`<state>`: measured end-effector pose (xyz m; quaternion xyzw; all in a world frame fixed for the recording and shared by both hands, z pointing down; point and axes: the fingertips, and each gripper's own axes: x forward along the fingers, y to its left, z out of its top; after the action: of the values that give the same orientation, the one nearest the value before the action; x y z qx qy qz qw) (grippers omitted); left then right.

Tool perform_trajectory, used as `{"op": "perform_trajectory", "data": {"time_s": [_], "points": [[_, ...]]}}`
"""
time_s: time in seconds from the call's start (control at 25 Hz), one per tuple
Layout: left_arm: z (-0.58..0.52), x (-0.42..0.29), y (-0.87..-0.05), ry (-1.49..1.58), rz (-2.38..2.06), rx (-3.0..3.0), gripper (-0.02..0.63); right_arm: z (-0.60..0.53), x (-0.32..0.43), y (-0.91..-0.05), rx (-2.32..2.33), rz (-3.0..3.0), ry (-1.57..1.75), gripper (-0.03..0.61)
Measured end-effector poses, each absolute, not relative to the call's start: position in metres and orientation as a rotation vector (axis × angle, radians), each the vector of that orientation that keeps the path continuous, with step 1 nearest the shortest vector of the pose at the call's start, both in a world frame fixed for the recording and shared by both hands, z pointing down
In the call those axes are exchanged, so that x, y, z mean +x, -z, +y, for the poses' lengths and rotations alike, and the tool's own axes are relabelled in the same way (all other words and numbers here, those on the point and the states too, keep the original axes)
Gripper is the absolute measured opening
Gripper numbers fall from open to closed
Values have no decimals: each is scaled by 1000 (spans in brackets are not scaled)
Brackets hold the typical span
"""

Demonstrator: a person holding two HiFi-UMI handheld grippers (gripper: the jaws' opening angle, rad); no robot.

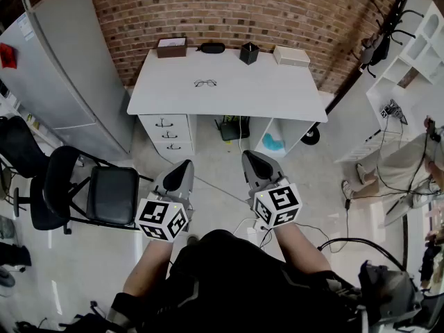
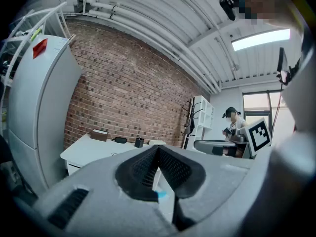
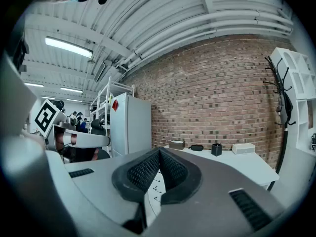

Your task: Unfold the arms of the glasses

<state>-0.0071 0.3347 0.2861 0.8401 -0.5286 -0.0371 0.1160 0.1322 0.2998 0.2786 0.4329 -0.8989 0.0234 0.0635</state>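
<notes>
While thin dark-framed glasses [image 1: 205,83] lie mid white desk [image 1: 277,96], left gripper [image 1: 182,168] and right gripper [image 1: 250,159] hang well short, jaws pressed together, empty; approach comes next.

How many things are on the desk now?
5: glasses near the middle; along the back edge, left to right, a brown box, black case, black cup, white box. None seems hidden.

A white desk [image 1: 277,92] carries a brown box [image 1: 171,47], black cup [image 1: 249,53] and white box [image 1: 291,55].
</notes>
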Motion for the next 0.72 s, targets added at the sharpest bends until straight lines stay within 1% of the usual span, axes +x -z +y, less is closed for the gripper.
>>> {"op": "perform_trajectory", "data": {"time_s": [0.16, 0.72], "points": [[339, -9, -286, 62, -1568, 2465, 8, 303, 132, -275, 1318, -2722, -71, 8], [344, -36, -287, 55, -1610, 2445, 8, 308, 119, -271, 1343, -2719, -80, 8]]}}
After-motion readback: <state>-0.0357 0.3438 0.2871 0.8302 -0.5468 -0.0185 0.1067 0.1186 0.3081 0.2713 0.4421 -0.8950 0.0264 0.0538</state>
